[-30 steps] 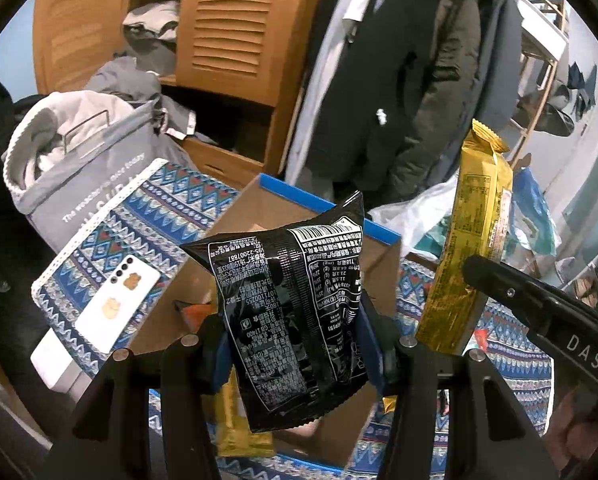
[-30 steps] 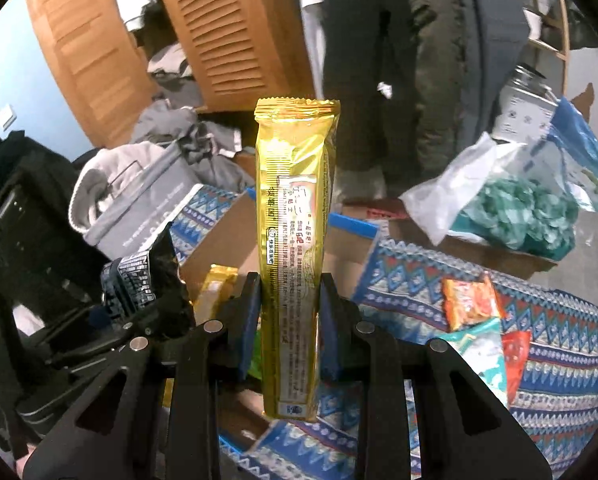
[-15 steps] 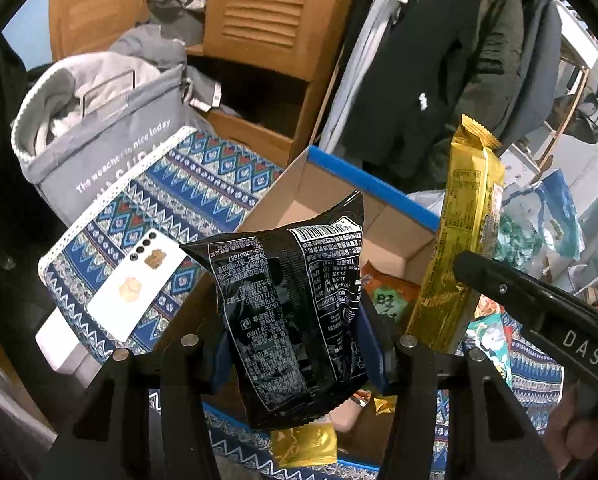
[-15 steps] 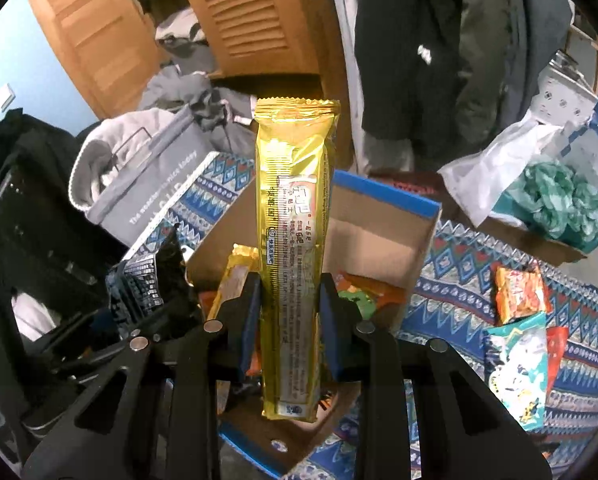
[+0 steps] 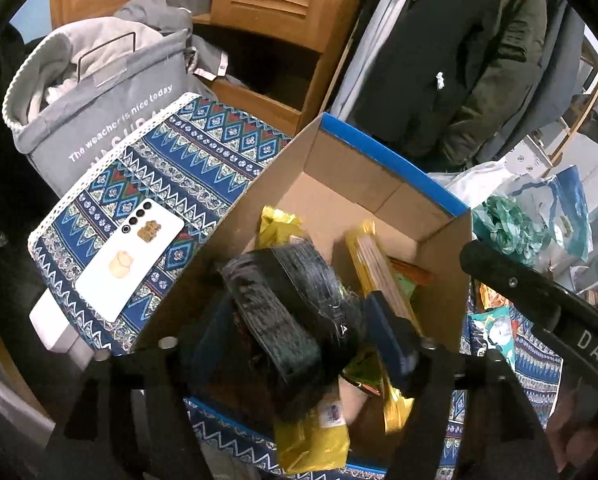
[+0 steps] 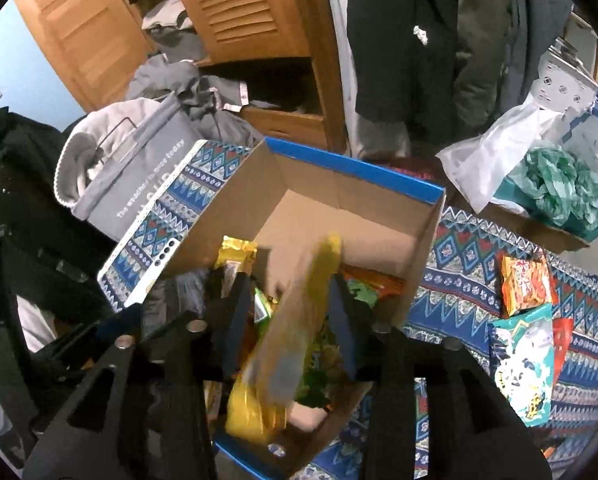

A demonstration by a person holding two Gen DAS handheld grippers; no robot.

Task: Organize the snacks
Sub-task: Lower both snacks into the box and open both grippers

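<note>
both tools hang over the open cardboard box on the patterned desk. left tool: jaws opening, black snack bag blurred, slipping free between them. right tool: jaws opening, gold snack bar dropping into the box. open fully before withdrawing; loose packets wait on the right.

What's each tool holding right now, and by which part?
Nothing held. Both tools' jaws are opening: the black snack bag drops from the left tool, the yellow snack bar from the right tool, into the cardboard box.
</note>
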